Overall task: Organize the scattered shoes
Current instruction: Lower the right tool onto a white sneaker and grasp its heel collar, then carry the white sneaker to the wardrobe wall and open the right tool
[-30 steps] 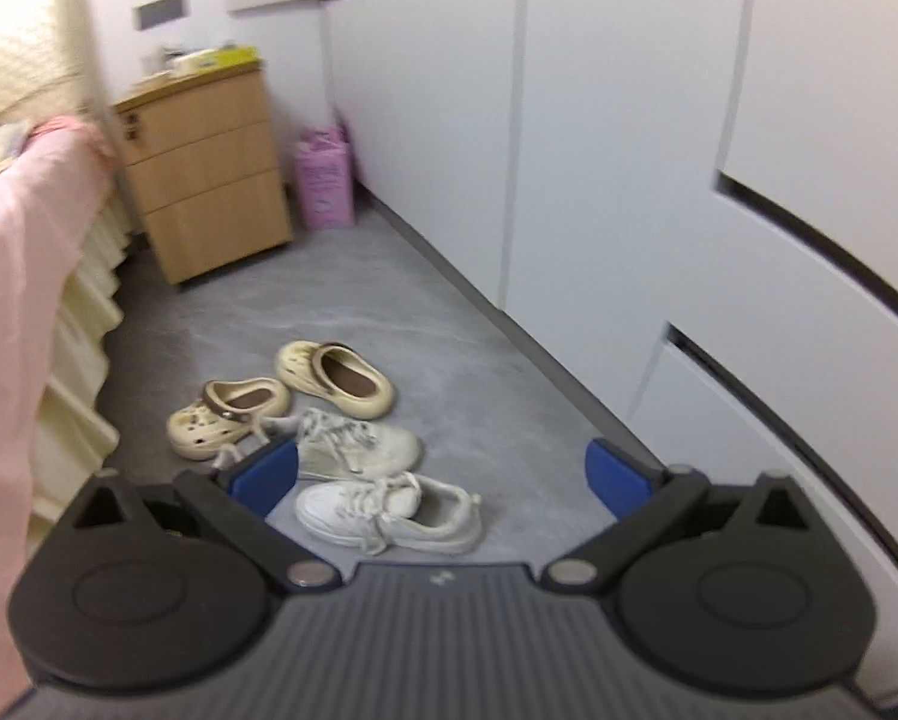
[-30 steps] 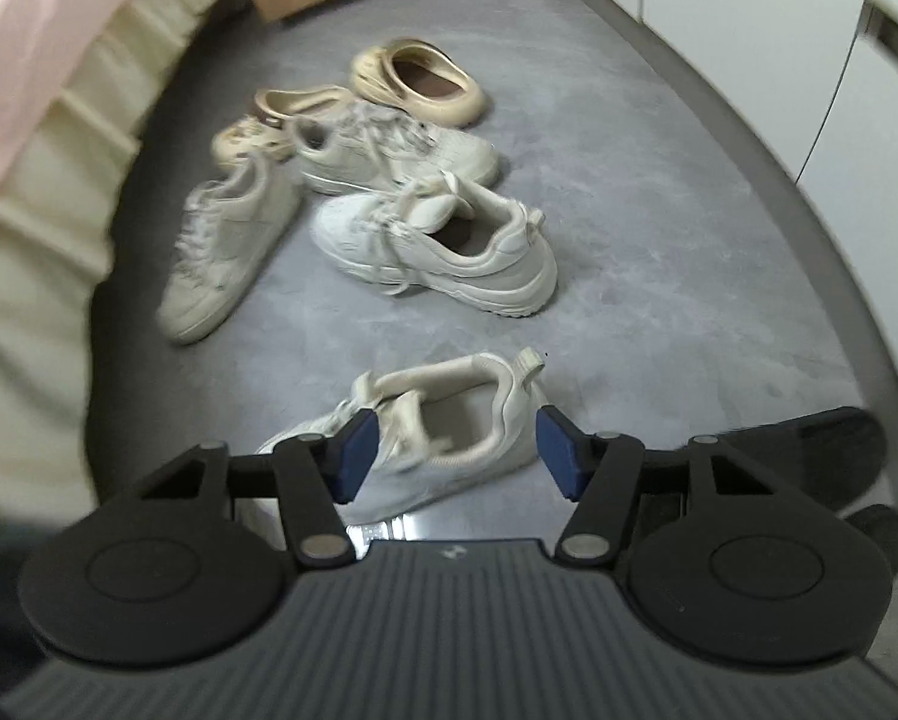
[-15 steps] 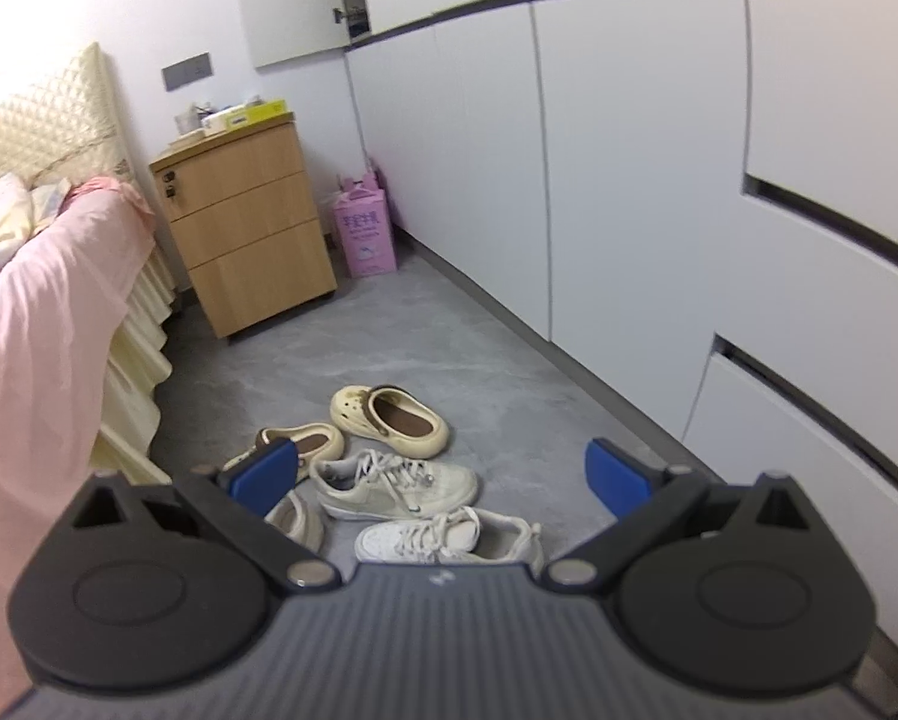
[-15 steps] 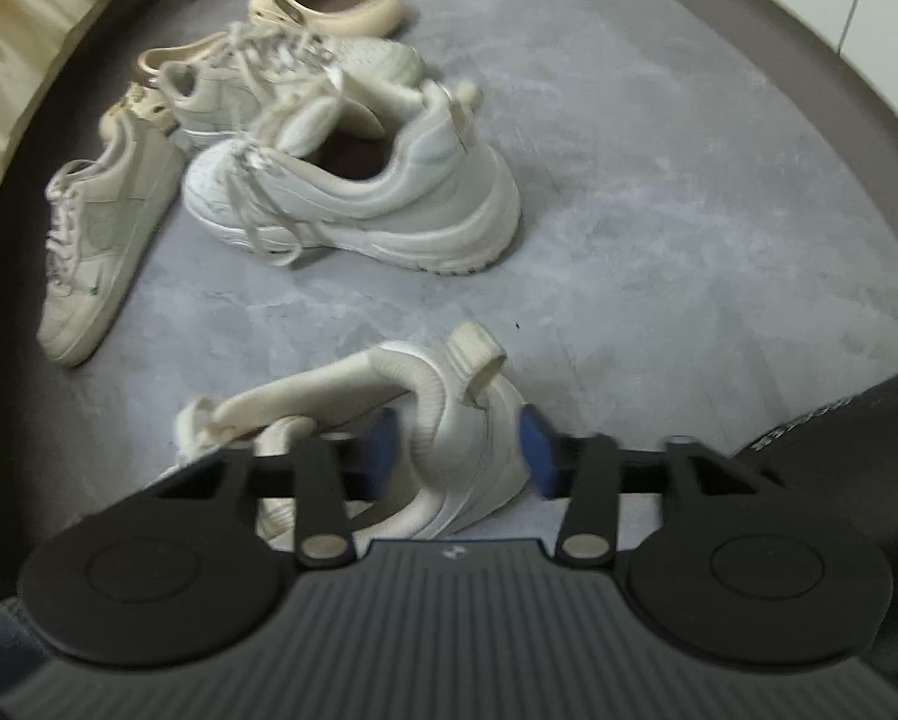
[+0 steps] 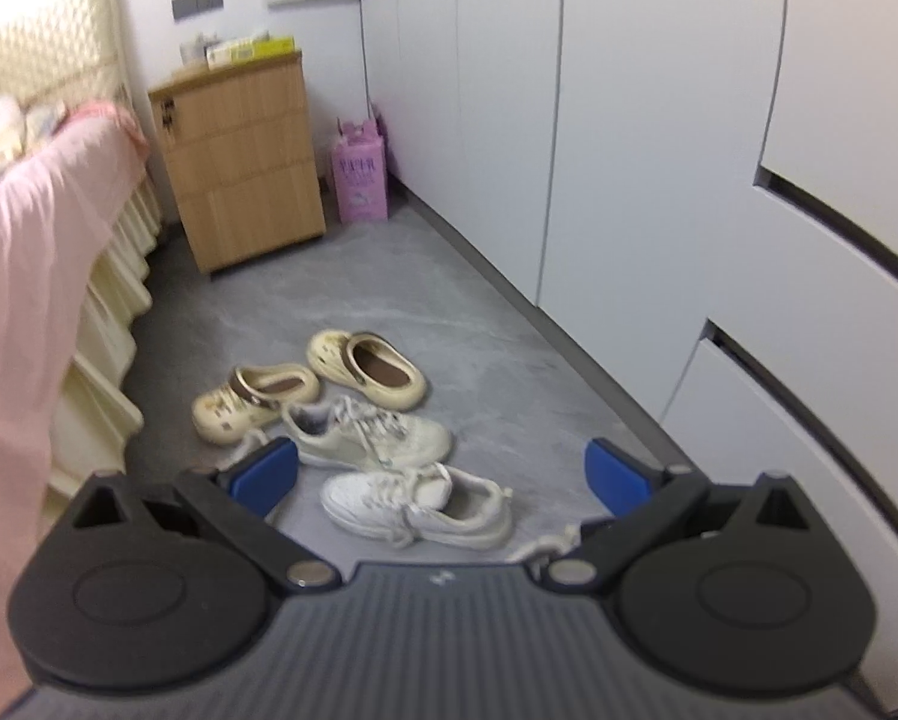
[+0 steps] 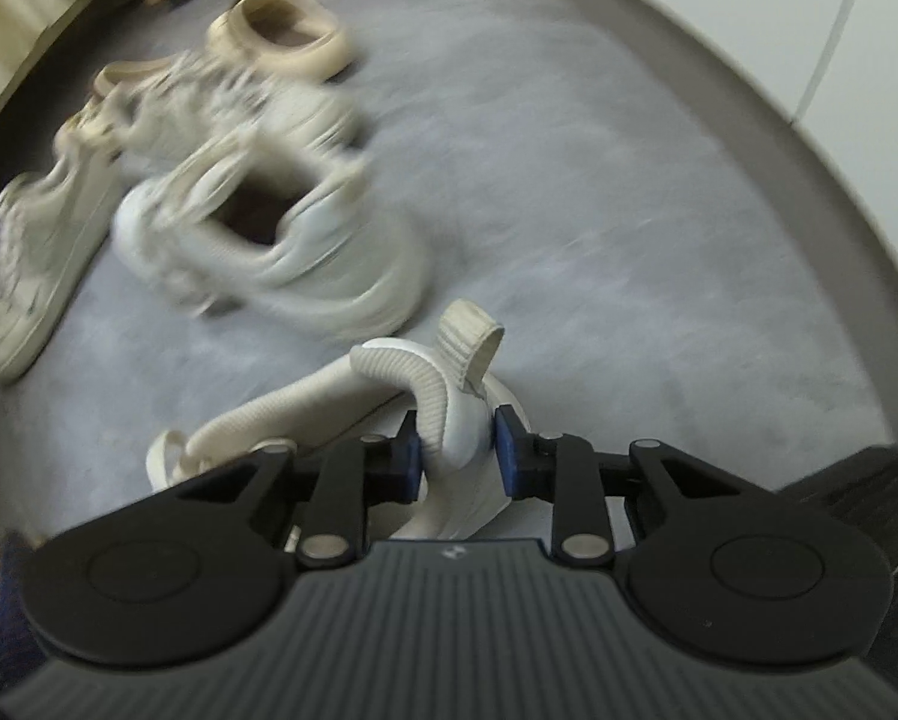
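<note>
- Heel of the nearest sneaker (image 6: 455,414) is now pinched in my right gripper (image 6: 456,456); its jaws have just been closing, from wide either side of the shoe to pressing both sides of the heel collar.
- That sneaker sits on the grey floor (image 6: 629,228), just in front of its white mate (image 6: 269,252), the camera much closer to it than a second ago.
- My left gripper (image 5: 443,474) hangs released, holding nothing, above the scattered pile: two clogs (image 5: 365,366) and two more sneakers (image 5: 365,438).
- With the grip made, I judge the pick is ready; lifting and pairing comes next, none of the shoes lined up yet.
</note>
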Available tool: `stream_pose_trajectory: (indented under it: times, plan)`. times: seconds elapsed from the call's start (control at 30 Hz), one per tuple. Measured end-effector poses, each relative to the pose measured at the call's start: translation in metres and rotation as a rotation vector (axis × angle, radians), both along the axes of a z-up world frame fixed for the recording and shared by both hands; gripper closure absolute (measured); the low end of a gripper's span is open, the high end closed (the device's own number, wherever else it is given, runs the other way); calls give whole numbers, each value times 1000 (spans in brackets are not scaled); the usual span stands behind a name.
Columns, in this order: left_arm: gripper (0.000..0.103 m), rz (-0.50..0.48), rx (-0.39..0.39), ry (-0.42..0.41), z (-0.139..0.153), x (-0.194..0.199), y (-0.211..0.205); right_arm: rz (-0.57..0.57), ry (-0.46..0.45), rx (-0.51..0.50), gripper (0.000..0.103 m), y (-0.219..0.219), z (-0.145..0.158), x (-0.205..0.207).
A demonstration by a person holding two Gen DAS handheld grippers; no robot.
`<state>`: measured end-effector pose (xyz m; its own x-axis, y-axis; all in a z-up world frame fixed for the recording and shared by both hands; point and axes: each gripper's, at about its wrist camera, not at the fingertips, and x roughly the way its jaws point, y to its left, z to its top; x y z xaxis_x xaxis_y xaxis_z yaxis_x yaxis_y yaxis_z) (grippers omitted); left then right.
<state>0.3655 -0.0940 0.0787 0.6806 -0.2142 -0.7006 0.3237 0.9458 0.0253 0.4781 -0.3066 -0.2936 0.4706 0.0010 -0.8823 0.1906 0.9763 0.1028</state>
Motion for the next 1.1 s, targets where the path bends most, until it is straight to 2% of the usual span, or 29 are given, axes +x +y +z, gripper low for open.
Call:
stream_pose_trajectory:
  times: [0.17, 0.33, 0.47, 0.5, 0.6, 0.7, 0.83, 0.97, 1.0, 1.03, 1.07, 1.1]
  plan:
    - [0, 13, 10, 8, -4, 4, 4, -69, -27, -59, 75, -53, 8, 5]
    - [0, 30, -5, 18, -5, 7, 7, -194, -39, -62, 75, -104, 1, -7]
    - [0, 13, 10, 22, -7, 5, 0, -314, -168, -46, 74, -131, -2, -35]
    - [0, 7, 17, 21, -8, 4, -3, -350, -200, -14, 65, -138, 0, -41]
    - [0, -9, 29, 23, -11, 2, -9, -425, -329, 24, 61, -145, 11, -57]
    - [0, -29, 40, 27, -15, -3, -16, -383, -395, 97, 49, -144, 15, -65]
    - [0, -75, 47, 45, -23, -13, -19, -305, -391, 179, 48, -131, 12, -64]
    - [0, -92, 50, 64, -32, -17, -17, -202, -291, 268, 42, -116, -3, -49]
    - [0, -89, 55, 63, -33, -17, -17, -191, -261, 261, 37, -112, -9, -44]
    - [0, -84, 64, 63, -35, -16, -16, -186, -250, 250, 24, -107, -11, -42]
    - [0, -81, 67, 66, -36, -15, -16, -175, -240, 216, 18, -101, -14, -38]
    - [0, -75, 64, 71, -37, -13, -15, -161, -231, 193, 17, -94, -18, -33]
